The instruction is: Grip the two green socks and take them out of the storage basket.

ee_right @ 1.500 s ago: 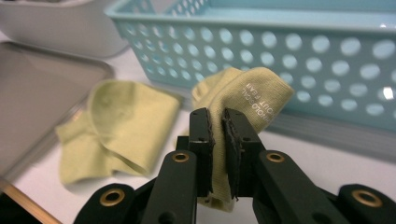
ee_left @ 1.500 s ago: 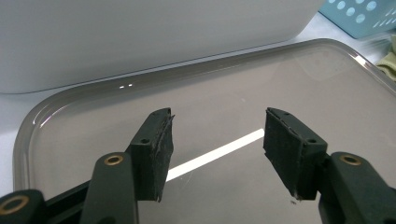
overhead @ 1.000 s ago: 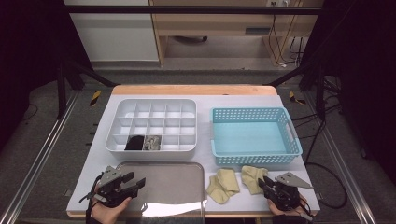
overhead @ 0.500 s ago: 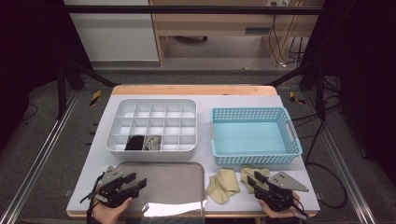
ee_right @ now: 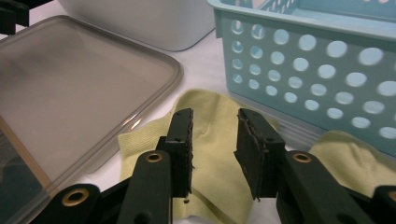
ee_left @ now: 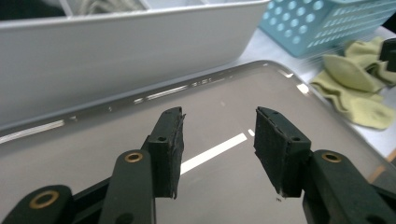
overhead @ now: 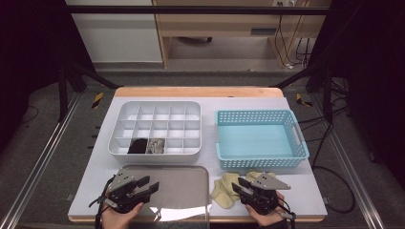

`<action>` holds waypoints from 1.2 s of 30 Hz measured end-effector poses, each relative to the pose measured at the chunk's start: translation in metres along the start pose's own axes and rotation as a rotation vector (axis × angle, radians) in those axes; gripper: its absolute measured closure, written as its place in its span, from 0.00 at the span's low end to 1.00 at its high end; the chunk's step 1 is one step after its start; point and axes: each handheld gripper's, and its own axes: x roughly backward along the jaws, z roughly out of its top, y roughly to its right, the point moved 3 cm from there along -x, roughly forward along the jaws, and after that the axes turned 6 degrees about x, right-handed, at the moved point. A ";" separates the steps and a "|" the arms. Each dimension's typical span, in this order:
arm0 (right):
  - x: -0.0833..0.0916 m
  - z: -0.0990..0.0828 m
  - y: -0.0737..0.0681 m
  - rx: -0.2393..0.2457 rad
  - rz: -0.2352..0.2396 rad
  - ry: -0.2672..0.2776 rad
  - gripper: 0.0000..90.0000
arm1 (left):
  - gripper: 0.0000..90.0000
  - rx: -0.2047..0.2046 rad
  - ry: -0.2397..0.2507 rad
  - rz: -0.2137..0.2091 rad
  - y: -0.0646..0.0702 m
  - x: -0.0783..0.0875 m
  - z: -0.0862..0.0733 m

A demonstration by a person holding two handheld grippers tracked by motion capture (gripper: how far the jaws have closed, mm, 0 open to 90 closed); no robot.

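Right gripper view, tongs (ee_right: pixel 214 154) over sock (ee_right: pixel 210 172) (parted)

Pale yellow-green socks (overhead: pixel 228 187) lie just beside the light blue basket (overhead: pixel 260 139) dotted with round holes; a white divided box (overhead: pixel 156 128) stands left of that basket.

The left tongs (overhead: pixel 149 183) are held low in one hand, jaws apart and just closing, with nothing between them. The right tongs (overhead: pixel 239 185) are held low too, jaws apart.
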 end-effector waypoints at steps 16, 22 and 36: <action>-0.013 0.010 -0.017 0.026 0.079 -0.022 0.78 | 0.57 -0.108 -0.067 -0.106 0.067 -0.031 0.024; -0.020 0.005 -0.019 0.032 0.085 -0.063 0.84 | 0.59 -0.111 -0.098 -0.114 0.082 -0.051 0.025; -0.013 0.003 -0.009 0.009 0.056 -0.057 0.99 | 0.65 -0.167 -0.201 -0.148 0.117 -0.096 0.012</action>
